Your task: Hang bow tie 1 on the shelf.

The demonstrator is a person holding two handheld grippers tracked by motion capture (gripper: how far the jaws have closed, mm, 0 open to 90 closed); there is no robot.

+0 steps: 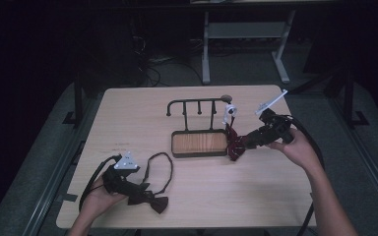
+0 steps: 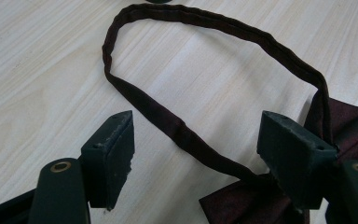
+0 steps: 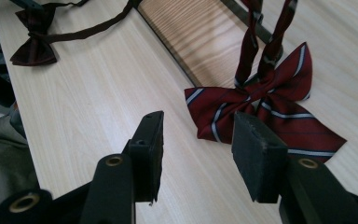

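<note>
A pale wood-grain desk (image 1: pixel 128 123) with rounded corners is set in a dim room, and a grey floor (image 1: pixel 246 73) is seen beyond it. Behind the desk a white-framed table (image 1: pixel 246 30) is placed (two white legs ending in feet on the floor), and a tangle of dark cables (image 1: pixel 150 64) is laid beside it. The far edges are lost in darkness; the desk itself is evenly lit.

centre table (image 1: pixel 128 118) free | rack (image 1: pixel 197 105) blocks far side
</note>
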